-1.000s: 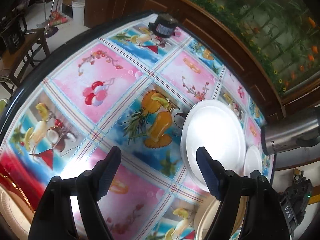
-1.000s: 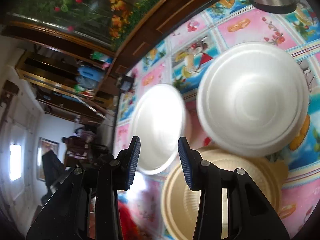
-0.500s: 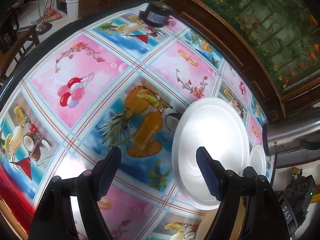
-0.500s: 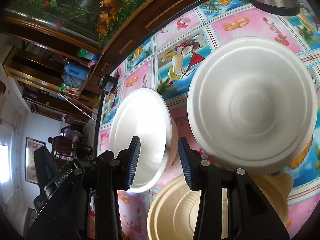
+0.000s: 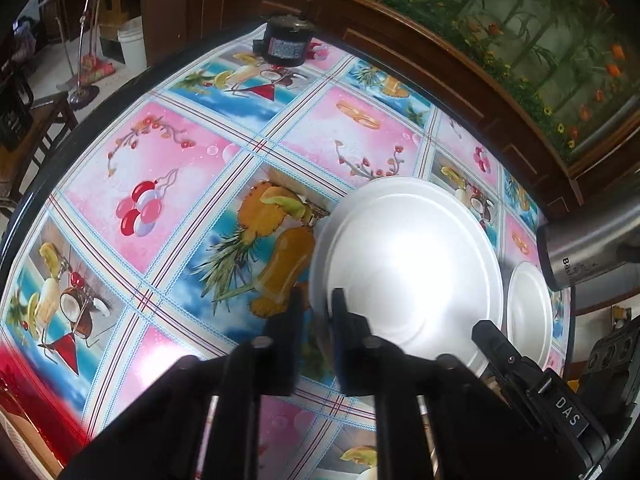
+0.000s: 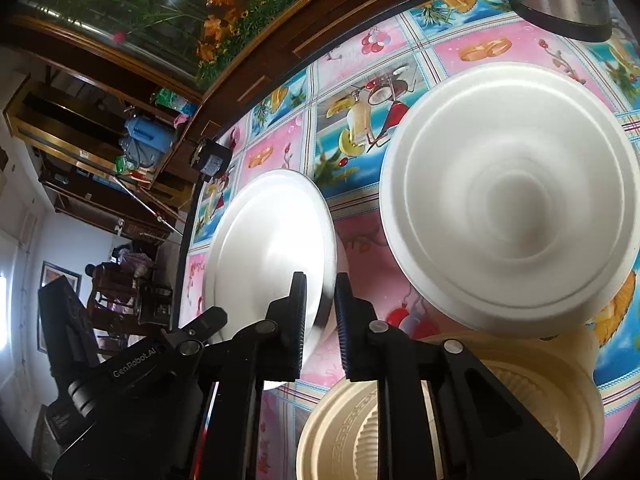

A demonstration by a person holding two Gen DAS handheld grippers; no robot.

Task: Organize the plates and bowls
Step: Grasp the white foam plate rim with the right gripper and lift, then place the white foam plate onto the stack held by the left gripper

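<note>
A white foam plate (image 5: 404, 272) lies on the round table with the bright picture cloth (image 5: 160, 168). My left gripper (image 5: 318, 312) is shut on its left rim. The same plate (image 6: 272, 248) shows in the right wrist view, where my right gripper (image 6: 320, 312) is shut on the opposite rim. Each gripper shows in the other's view, the right one (image 5: 492, 340) and the left one (image 6: 208, 320). An upturned white bowl (image 6: 512, 200) sits to the right of the plate. Two beige bowls (image 6: 360, 420) lie under my right gripper.
A steel kettle (image 5: 580, 252) stands at the table's right edge behind the white bowl (image 5: 528, 312). A small black device (image 5: 286, 46) sits at the far rim. A wooden cabinet with a fish tank (image 5: 520, 20) runs behind the table; chairs stand on the left.
Both grippers stood open a moment ago and have closed on opposite rims of the white plate. The left gripper has shifted right, toward the plate.
</note>
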